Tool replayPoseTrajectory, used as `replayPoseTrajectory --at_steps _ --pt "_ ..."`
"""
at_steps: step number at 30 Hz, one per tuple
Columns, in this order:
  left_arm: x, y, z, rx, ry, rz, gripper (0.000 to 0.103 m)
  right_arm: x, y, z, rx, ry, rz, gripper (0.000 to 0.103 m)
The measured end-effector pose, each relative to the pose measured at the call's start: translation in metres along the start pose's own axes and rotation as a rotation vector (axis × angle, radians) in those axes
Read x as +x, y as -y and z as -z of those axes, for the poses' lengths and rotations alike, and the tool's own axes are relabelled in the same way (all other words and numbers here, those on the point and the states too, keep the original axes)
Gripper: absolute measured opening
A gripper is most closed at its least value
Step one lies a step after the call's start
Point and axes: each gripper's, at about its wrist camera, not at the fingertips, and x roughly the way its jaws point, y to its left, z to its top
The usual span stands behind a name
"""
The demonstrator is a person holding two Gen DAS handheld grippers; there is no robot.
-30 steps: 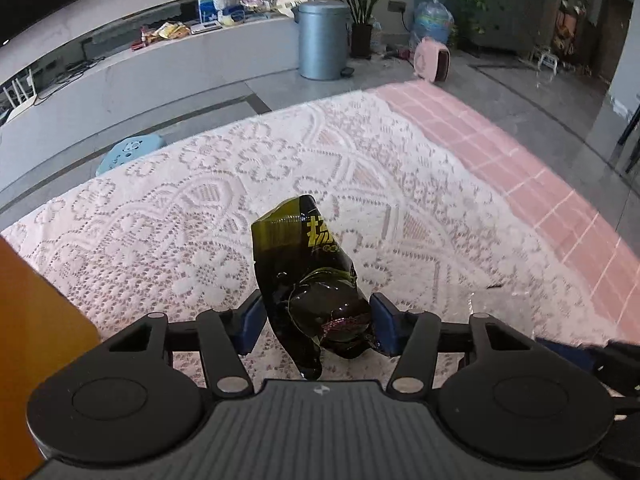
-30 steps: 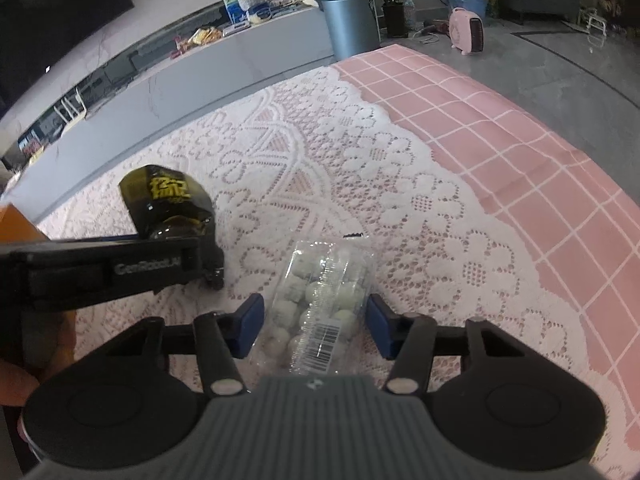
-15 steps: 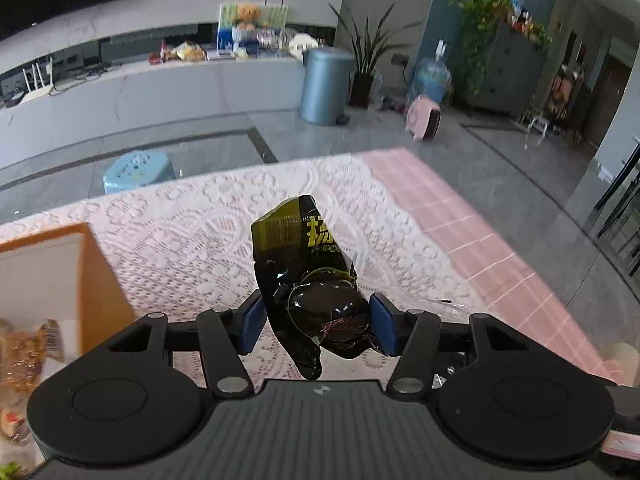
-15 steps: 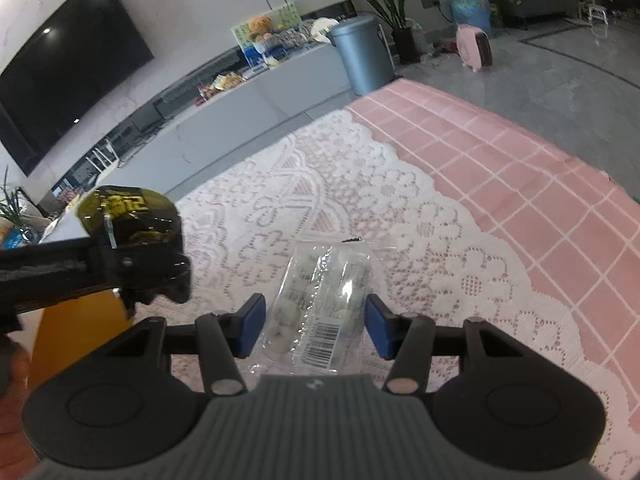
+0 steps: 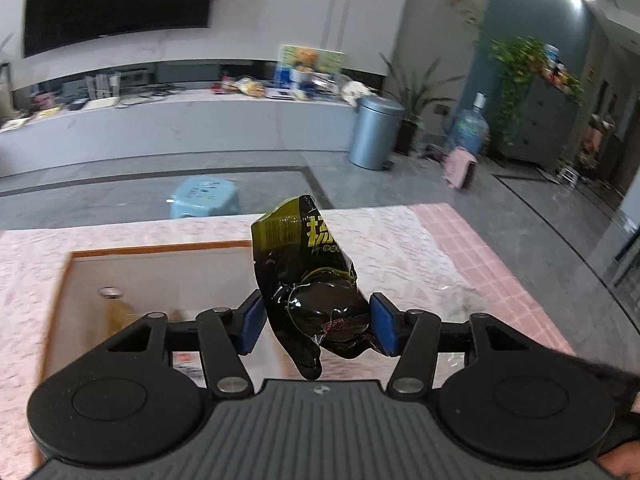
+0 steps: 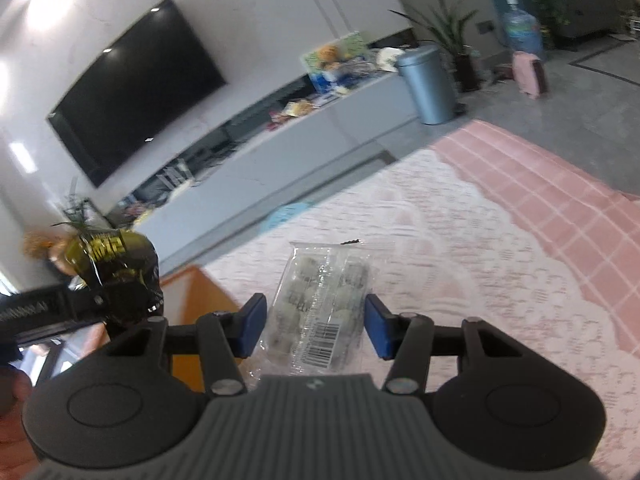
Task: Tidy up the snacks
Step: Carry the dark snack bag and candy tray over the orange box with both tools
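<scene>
My left gripper (image 5: 316, 324) is shut on a black and yellow snack bag (image 5: 308, 272) and holds it in the air over the right part of an open orange box (image 5: 160, 250). The same bag (image 6: 116, 268) shows at the left of the right wrist view, above the box's orange wall (image 6: 200, 304). My right gripper (image 6: 312, 326) is shut on a clear pack of pale round sweets (image 6: 320, 312) with a barcode label, lifted above the lace tablecloth (image 6: 460, 280).
Inside the box lie a bottle with a round cap (image 5: 110, 300) and other packets. The table's pink checked cloth (image 6: 560, 184) runs to the right edge. A blue stool (image 5: 204, 196) and a grey bin (image 5: 374, 132) stand on the floor beyond.
My left gripper has carried the black bag up and left until the open box lies under it. My right gripper has lifted the clear pack off the table.
</scene>
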Motion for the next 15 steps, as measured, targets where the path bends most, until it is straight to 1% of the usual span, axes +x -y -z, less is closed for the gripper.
replayPoseTrajectory --at_steps 3,6,9,12,15 --pt "-0.012 -0.024 -0.001 -0.012 0.001 -0.046 0.064 -0.003 -0.030 0.000 -0.047 -0.001 -0.060 0.051" --pt "-0.020 -0.042 0.000 -0.008 -0.005 -0.081 0.064 -0.003 -0.065 0.002 -0.114 -0.022 -0.125 0.051" --pt "-0.022 -0.058 0.002 0.005 -0.032 -0.098 0.064 0.003 -0.105 0.010 -0.223 -0.048 -0.184 0.051" --pt "-0.017 -0.071 0.008 0.036 -0.070 -0.126 0.064 0.013 -0.139 0.018 -0.340 -0.077 -0.216 0.051" --pt "-0.010 -0.090 0.017 0.056 -0.120 -0.137 0.064 0.031 -0.169 0.029 -0.467 -0.127 -0.210 0.051"
